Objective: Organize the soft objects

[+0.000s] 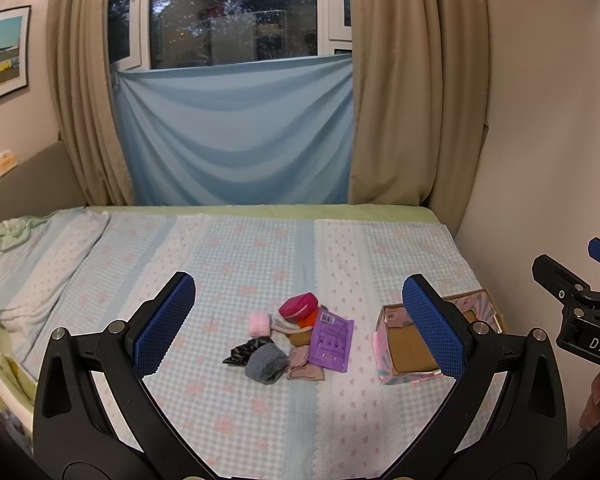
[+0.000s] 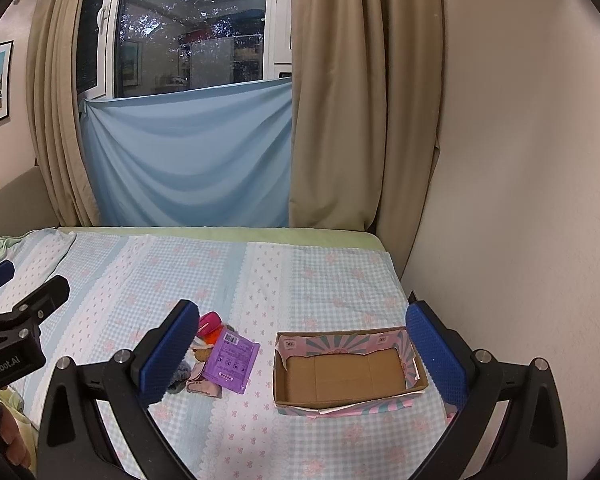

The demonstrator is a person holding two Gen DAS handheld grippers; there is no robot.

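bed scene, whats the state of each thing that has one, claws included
left claw: open, holding nothing
right claw: open, holding nothing
pink-patterned cardboard box: open-topped, nothing inside
pile of small soft items: heaped on the bed, outside the box
purple flat packet: lying flat against the pile
beige curtains: drawn apart

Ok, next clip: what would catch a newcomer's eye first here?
Probably the small heap of soft objects in the middle of the checked bedspread, topped by a magenta pouch with a purple packet at its right edge. Just right of it sits an open cardboard box, empty. Both grippers hover open, holding nothing.
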